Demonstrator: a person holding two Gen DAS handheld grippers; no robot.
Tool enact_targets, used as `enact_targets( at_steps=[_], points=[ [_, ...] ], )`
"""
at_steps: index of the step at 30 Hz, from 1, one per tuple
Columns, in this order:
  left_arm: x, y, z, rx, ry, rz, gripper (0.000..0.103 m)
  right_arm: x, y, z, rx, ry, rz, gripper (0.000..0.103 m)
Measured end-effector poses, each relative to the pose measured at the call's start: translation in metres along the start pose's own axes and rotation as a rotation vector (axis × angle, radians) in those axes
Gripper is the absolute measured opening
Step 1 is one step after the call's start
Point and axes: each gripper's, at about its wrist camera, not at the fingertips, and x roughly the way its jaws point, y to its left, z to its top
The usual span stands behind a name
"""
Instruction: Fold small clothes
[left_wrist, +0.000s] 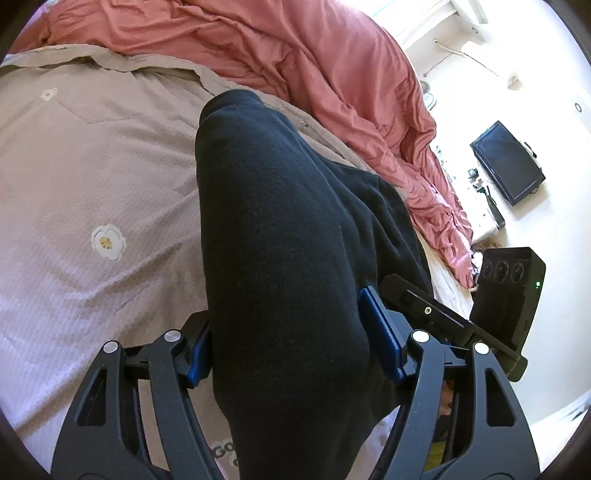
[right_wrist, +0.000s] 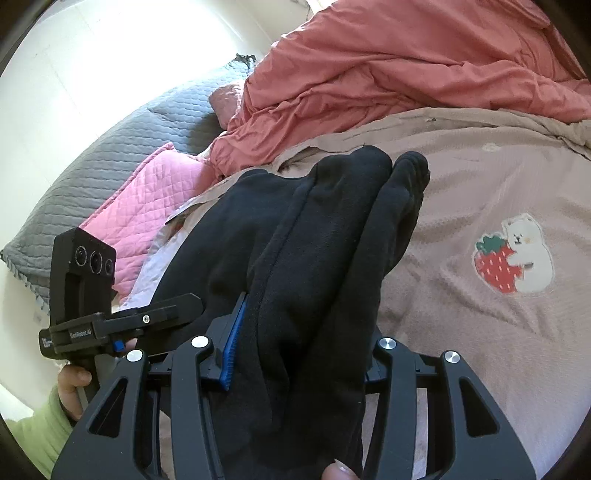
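Over the beige bedspread (left_wrist: 92, 177), your left gripper (left_wrist: 291, 343) and right gripper (right_wrist: 299, 354) each clamp bunched folds of the black garment (left_wrist: 280, 221), lifted beside the red blanket (right_wrist: 406, 59).

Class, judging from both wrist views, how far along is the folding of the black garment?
Done: the black garment is gathered into thick doubled layers, lifted above the beige bedspread.
In hand: the left gripper and the right gripper each have bunched cloth between their fingers.
Left: laying it flat and finishing the fold; no neat folded stack is visible yet.
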Motion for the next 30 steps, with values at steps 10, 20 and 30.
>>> enact_targets(
  at_steps=[10,20,30],
  points=[
    [0.007,0.015,-0.030,-0.002,0.024,0.036,0.062,0.015,-0.001,-0.035,0.019,0.044,-0.036,0.045],
    [0.017,0.040,-0.043,-0.039,0.037,0.050,0.063,0.031,-0.003,-0.047,-0.004,0.068,-0.123,0.047],
    [0.013,0.040,-0.045,-0.008,0.031,0.103,0.071,0.042,-0.016,-0.054,0.066,0.096,-0.210,0.077]
  ],
)
